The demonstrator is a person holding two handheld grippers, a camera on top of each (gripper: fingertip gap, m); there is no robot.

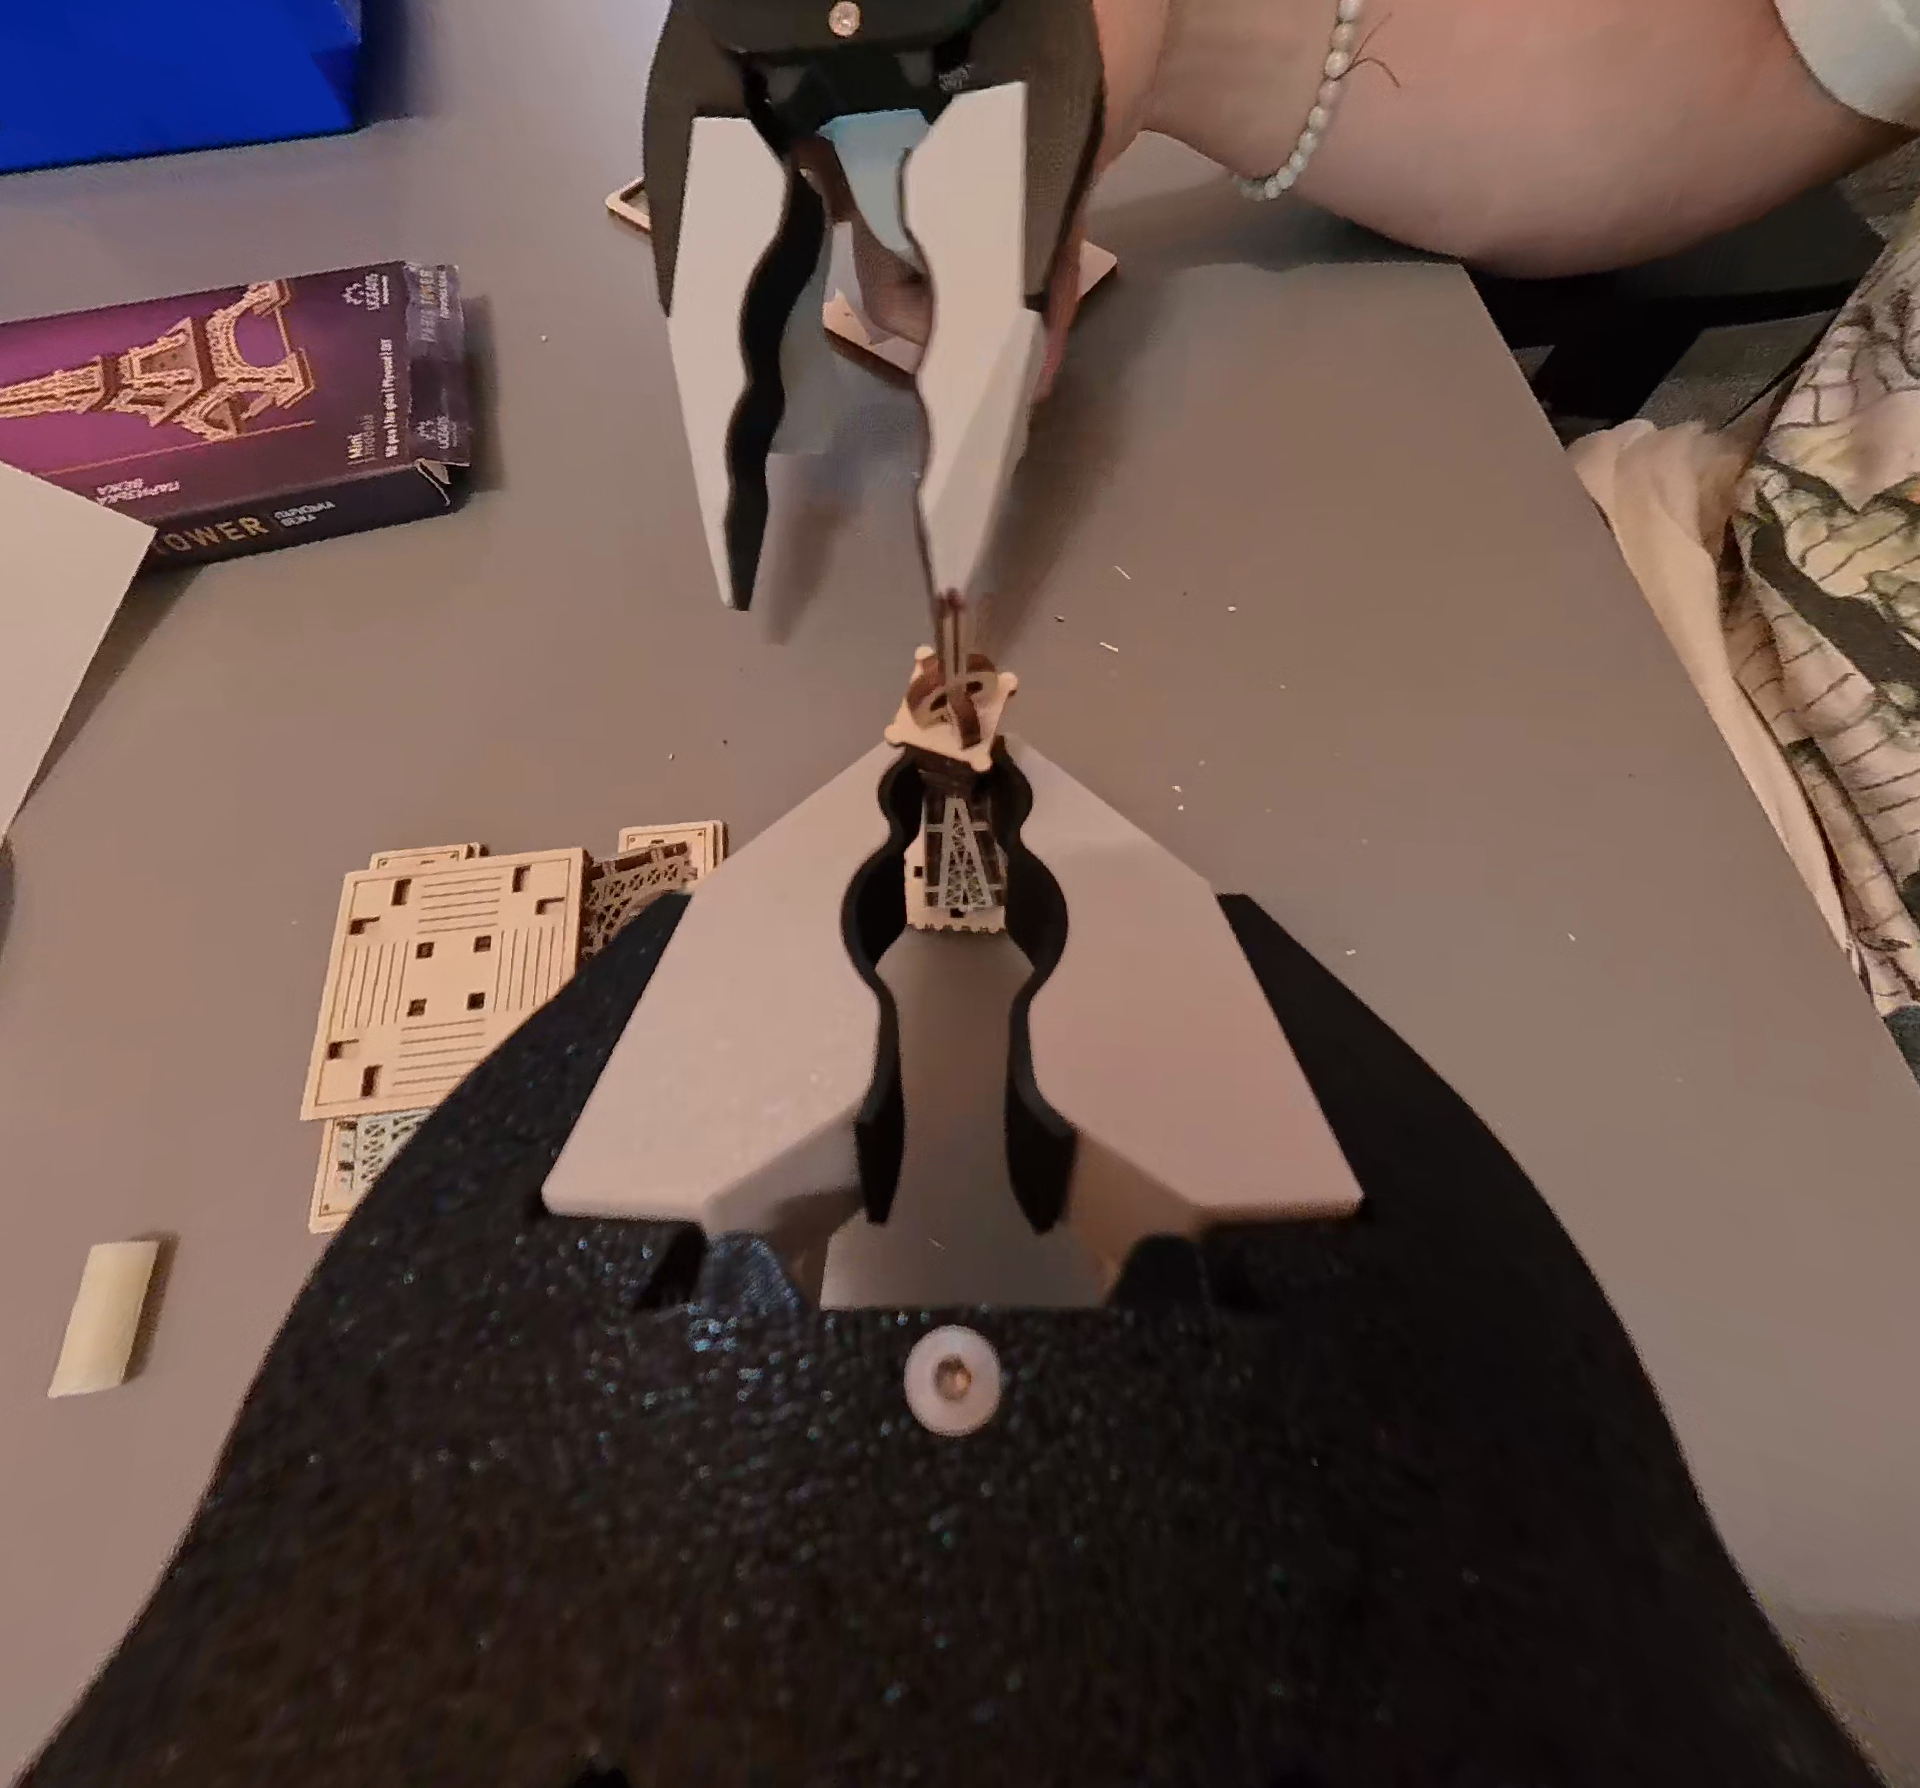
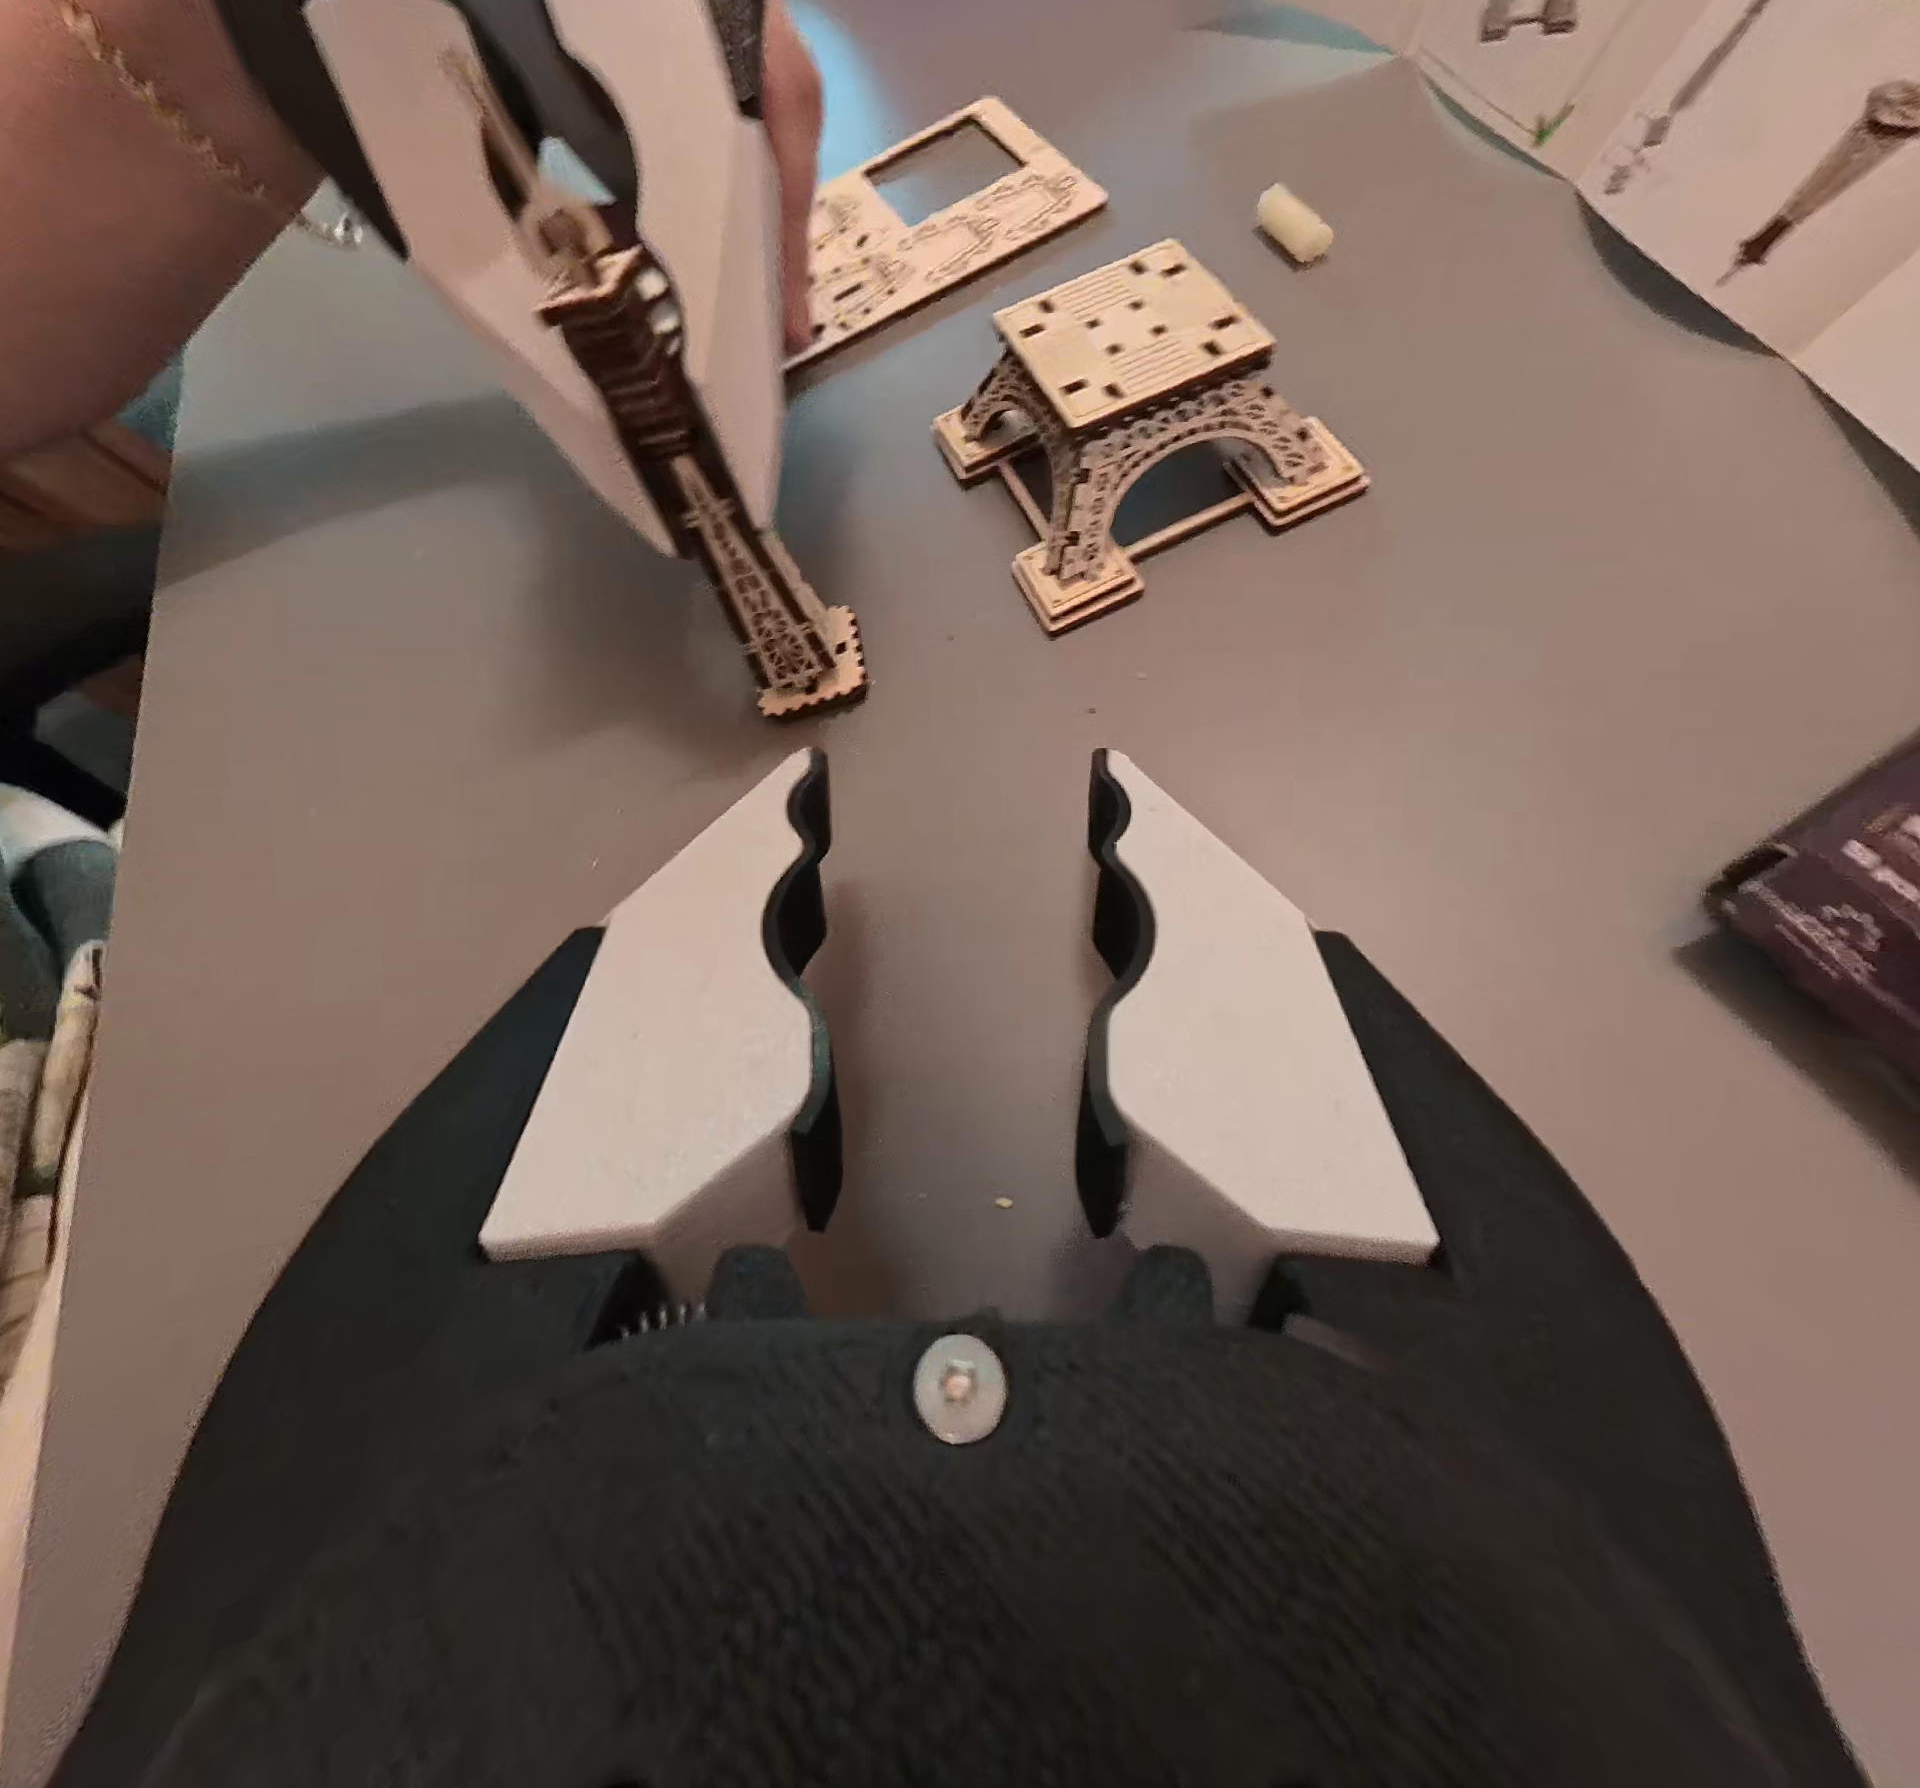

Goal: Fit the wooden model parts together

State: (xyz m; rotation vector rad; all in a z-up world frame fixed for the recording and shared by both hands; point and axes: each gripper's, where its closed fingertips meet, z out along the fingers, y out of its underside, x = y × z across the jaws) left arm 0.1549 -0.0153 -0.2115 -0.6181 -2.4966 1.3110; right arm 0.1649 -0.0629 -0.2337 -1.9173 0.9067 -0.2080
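My left gripper point(image 1: 948, 751) is shut on the slim upper tower section point(image 1: 961, 865), a lattice shaft with a small platform and a thin spire on top. In the right wrist view the left gripper point(image 2: 717, 533) holds this section point(image 2: 774, 616) tilted, its foot touching the grey table. The wide arched tower base point(image 2: 1143, 429) stands apart, and it also shows in the left wrist view point(image 1: 457, 969). My right gripper point(image 2: 961, 762) is open and empty, short of the section's foot. In the left wrist view the right gripper point(image 1: 847, 590) hovers with one fingertip close beside the spire.
A punched-out wooden sheet point(image 2: 935, 221) lies behind the left gripper. A small cream cylinder point(image 2: 1294, 223) lies near the instruction sheet point(image 2: 1662, 76). A purple box point(image 1: 229, 408) and a blue box point(image 1: 177, 3) are at the table's side. A person's arms hold both grippers. Some 6 cm of space lies between my two pairs of fingers. The small cream cylinder point(image 2: 1294, 223) is about 20 cm from both grippers' fingertips. It turns up in the left wrist view point(image 1: 108, 1302) as well.
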